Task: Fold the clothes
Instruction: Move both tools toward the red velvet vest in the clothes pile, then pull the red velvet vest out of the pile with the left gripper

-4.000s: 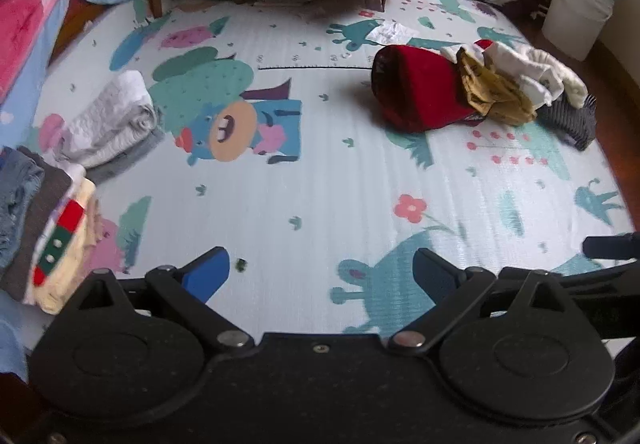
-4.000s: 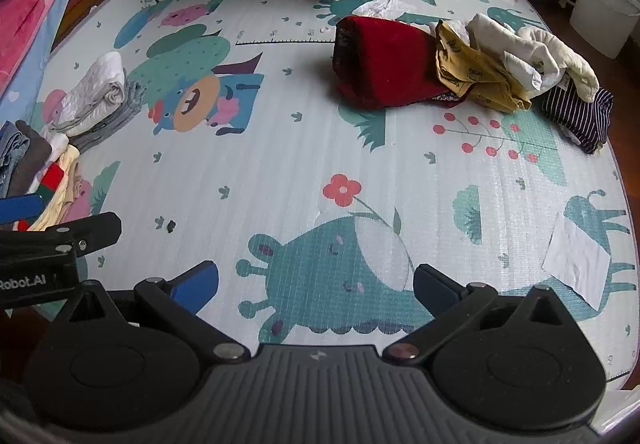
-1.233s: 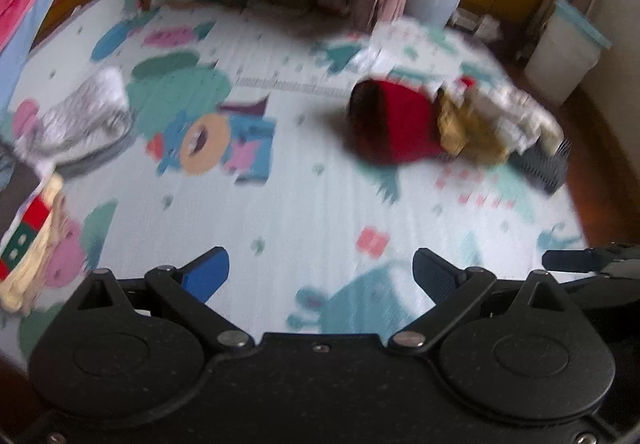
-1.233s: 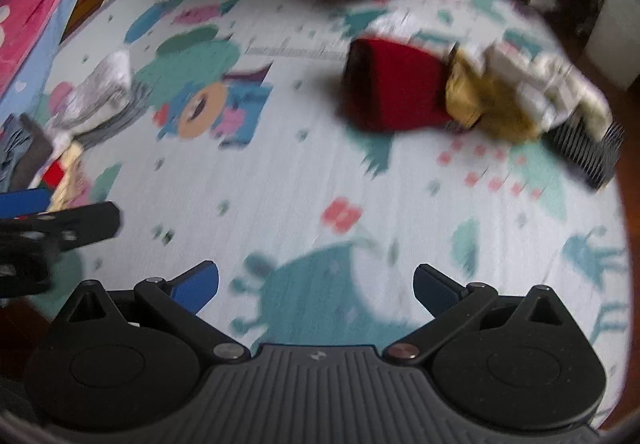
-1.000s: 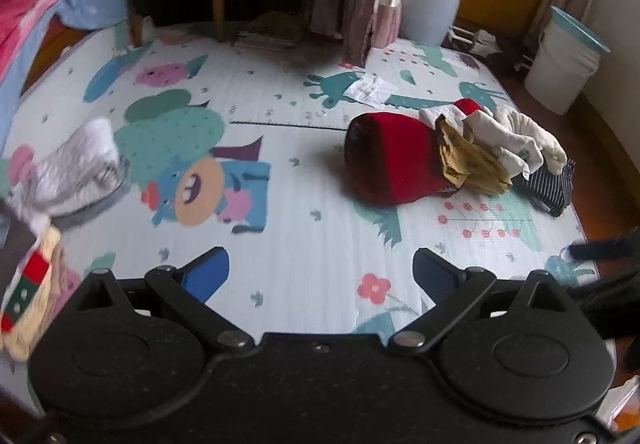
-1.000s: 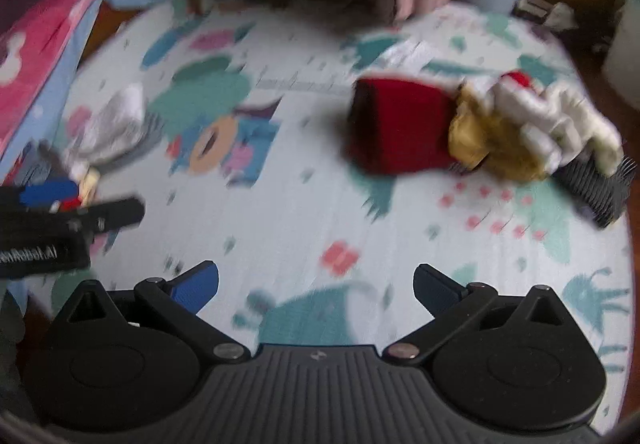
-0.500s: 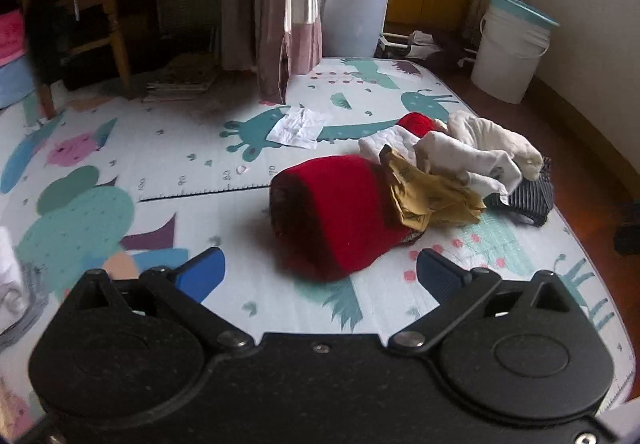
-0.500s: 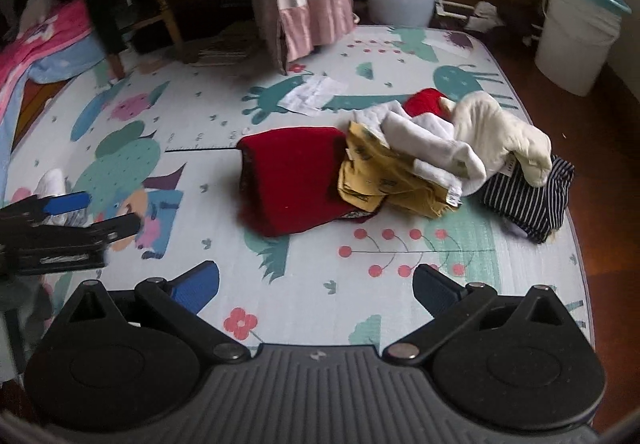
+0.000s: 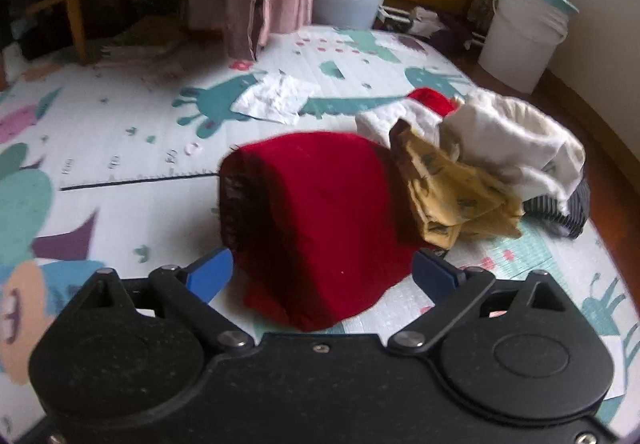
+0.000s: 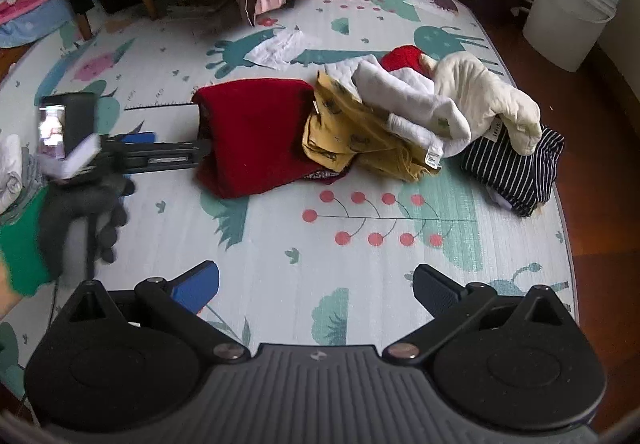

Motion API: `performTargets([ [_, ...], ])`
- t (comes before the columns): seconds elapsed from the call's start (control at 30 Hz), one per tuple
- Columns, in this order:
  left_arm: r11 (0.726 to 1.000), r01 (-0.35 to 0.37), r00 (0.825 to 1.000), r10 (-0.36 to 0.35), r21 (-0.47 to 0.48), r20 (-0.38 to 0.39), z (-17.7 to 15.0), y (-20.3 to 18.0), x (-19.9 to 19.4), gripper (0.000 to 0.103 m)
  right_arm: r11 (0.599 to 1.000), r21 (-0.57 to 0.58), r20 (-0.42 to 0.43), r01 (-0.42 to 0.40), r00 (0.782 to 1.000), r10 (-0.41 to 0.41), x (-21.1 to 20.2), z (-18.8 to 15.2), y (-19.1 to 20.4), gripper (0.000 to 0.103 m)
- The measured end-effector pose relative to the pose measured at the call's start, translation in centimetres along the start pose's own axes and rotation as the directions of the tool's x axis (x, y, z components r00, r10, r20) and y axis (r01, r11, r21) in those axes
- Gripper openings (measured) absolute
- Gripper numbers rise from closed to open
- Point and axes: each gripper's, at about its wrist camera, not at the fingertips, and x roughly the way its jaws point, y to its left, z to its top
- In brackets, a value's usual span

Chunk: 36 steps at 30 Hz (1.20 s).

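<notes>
**Left claw at the red garment, right claw hanging back**

Far left in my right wrist view, my gloved left hand [image 10: 86, 212] holds the left claw [image 10: 176, 148], its tip at the near edge of the red garment [image 10: 256, 132]. From the left wrist view that claw [image 9: 322, 272] stands wide, its jaws just eased inward a little, with the red garment [image 9: 316, 220] bulging between the blue fingers [image 9: 210, 276]; I cannot tell whether they touch the cloth. The garment lies on the cartoon-printed play mat [image 10: 280, 228]. To its right the mustard piece [image 10: 352, 136] leans against it, then the white and cream clothes [image 10: 440, 104] piled on top, then the navy striped item [image 10: 516, 168] at the mat's edge. My right claw [image 10: 316, 286] is spread apart with nothing in it, over bare mat, well short of the heap
</notes>
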Motion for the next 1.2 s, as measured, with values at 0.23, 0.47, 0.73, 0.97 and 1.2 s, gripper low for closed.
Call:
performTargets([
  [0.23,0.998,0.032,0.999,-0.033,-0.047,-0.020,-1.9,2.0,6.8,0.077,0.999,-0.012,-0.008,-0.032,0.999,0.032,0.4,0.6,1.4,0.103],
  [0.47,0.994,0.093,0.993,-0.096,-0.050,-0.062,-2.8,1.9,9.9,0.037,0.999,0.011,-0.045,-0.047,0.998,0.047,1.3,1.1,2.4,0.103],
  [0.73,0.961,0.276,0.960,-0.275,-0.004,0.042,0.4,-0.2,1.3,0.003,1.000,0.015,0.019,-0.025,1.000,0.024,-0.7,1.6,2.0,0.103],
  [0.97,0.930,0.366,0.914,-0.368,0.046,0.171,5.5,-0.6,-15.2,0.003,0.992,0.122,0.063,0.005,0.998,-0.013,-2.2,1.6,-1.7,0.103],
  [1.2,0.943,0.310,0.926,-0.328,0.119,0.187,5.9,-0.4,-29.5,0.003,0.993,0.114,0.104,-0.004,0.995,-0.008,-3.8,1.4,-1.4,0.103],
])
